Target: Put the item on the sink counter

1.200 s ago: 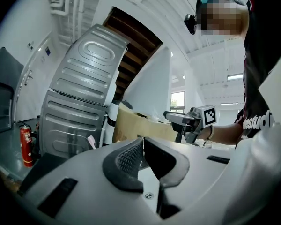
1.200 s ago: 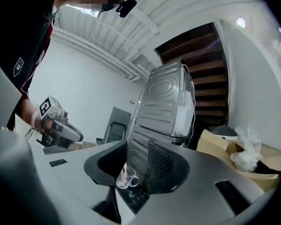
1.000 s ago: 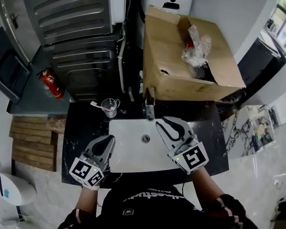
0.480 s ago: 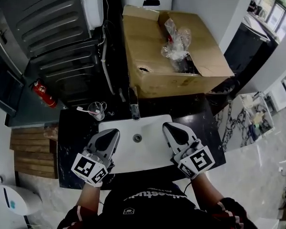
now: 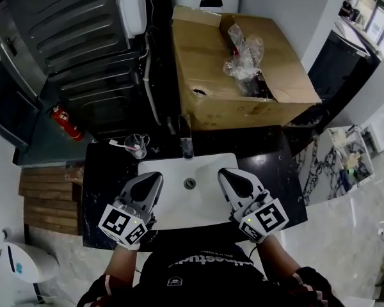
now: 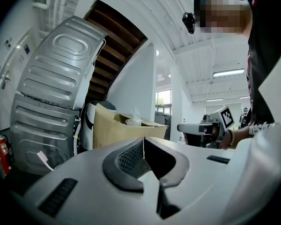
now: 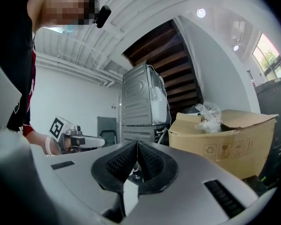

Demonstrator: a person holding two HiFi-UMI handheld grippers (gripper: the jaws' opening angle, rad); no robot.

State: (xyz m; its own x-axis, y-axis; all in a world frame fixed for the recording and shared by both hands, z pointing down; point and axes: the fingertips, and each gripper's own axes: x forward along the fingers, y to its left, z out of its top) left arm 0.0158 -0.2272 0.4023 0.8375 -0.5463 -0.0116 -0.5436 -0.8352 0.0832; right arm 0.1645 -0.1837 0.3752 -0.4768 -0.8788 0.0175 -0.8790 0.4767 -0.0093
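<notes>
Black counter (image 5: 101, 187) beside the sink (image 5: 189, 206) carries a cup (image 5: 137, 147). Our right gripper (image 5: 225, 174) has just closed on nothing, and our left gripper (image 5: 155, 179) is shut and empty. Perhaps that cup is the item, already placed.

An open cardboard box (image 5: 201, 56) holds crumpled clear plastic (image 5: 244, 57); a red fire extinguisher (image 5: 67, 123) sits well to its left.
</notes>
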